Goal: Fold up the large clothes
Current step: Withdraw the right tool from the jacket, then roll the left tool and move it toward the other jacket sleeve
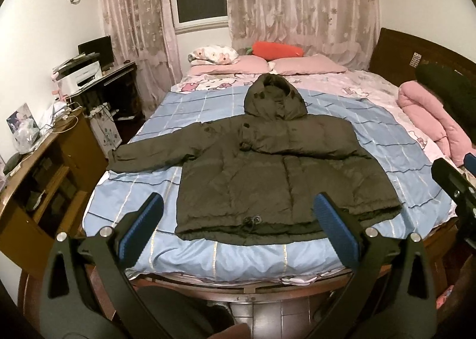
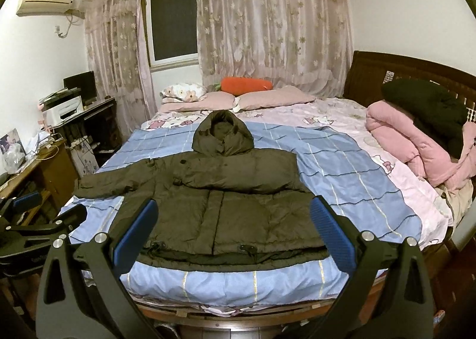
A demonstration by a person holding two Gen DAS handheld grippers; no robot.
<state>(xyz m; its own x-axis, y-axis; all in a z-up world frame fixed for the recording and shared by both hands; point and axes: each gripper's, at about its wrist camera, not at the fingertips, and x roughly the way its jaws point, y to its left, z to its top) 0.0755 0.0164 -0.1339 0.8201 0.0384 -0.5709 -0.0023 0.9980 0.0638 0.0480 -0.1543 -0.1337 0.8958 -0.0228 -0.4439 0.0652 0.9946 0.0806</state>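
Blue bedsheet (image 1: 208, 258), dark jacket (image 1: 267, 166) flat, hood (image 1: 273, 98) toward pillows (image 1: 306, 64)

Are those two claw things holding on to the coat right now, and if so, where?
No. The left gripper and right gripper are both open and hold nothing. The jacket lies flat on the bed, clear of the blue pads.

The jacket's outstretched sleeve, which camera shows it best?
The left wrist view: the sleeve lies flat across the blue sheet, unobstructed to the cuff. In the right wrist view the same sleeve looks smaller, and a gripper finger partly blocks the jacket below it.
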